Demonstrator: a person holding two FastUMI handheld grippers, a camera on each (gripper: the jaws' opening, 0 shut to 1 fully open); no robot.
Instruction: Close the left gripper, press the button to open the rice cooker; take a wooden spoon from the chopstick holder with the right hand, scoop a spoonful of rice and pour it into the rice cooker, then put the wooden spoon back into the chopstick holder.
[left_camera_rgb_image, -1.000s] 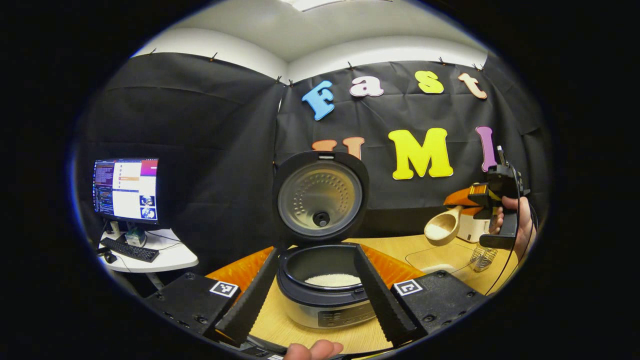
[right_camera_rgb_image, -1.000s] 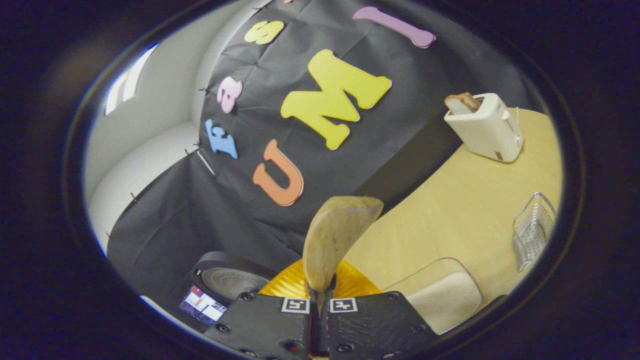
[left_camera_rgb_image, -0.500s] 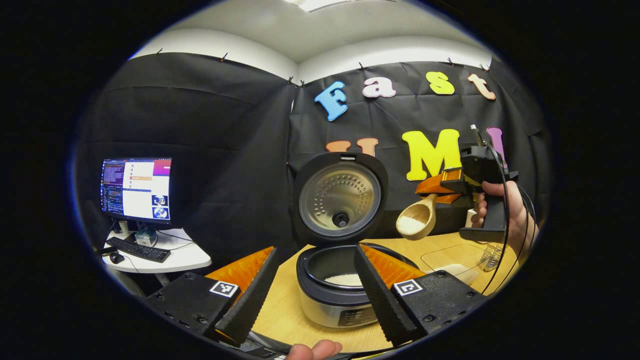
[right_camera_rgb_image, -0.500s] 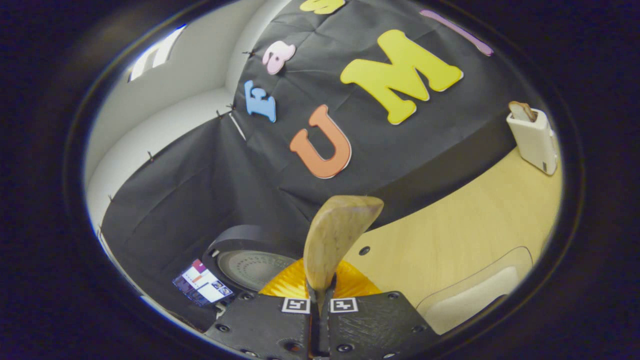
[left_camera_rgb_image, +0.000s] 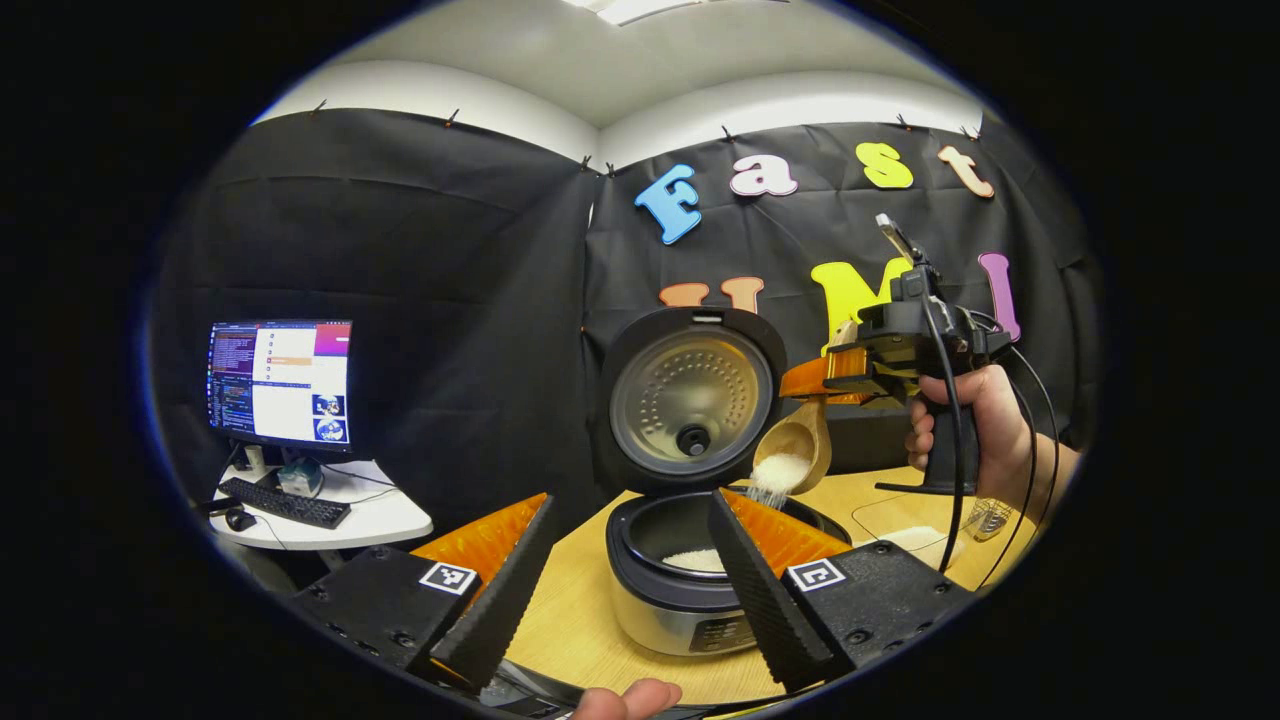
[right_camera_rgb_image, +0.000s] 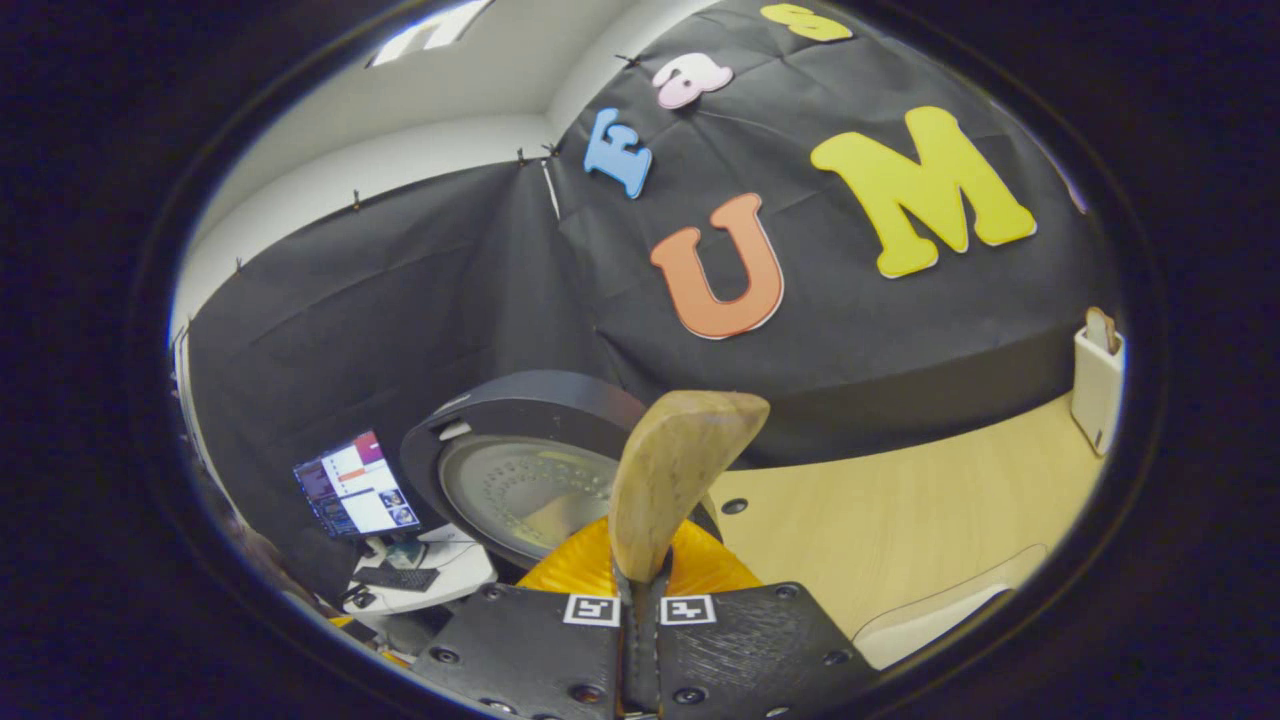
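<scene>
The rice cooker (left_camera_rgb_image: 690, 600) sits on the table (left_camera_rgb_image: 570, 630), its lid (left_camera_rgb_image: 692, 400) standing up behind the pot. The wooden spoon (left_camera_rgb_image: 795, 450) hangs above the pot's right edge. A monitor (left_camera_rgb_image: 280, 382) stands far left, a toaster (right_camera_rgb_image: 1097, 378) far right

The rice cooker (left_camera_rgb_image: 690, 590) stands lid-up on the surface, while the tilted wooden spoon (left_camera_rgb_image: 795, 455) spills white rice (left_camera_rgb_image: 772, 478) into its pot.

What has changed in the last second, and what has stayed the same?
The right gripper carried the wooden spoon from beside the toaster over to the rice cooker and tipped it; rice now falls into the pot. It stays shut on the spoon. The left gripper stays open, the lid up.
</scene>
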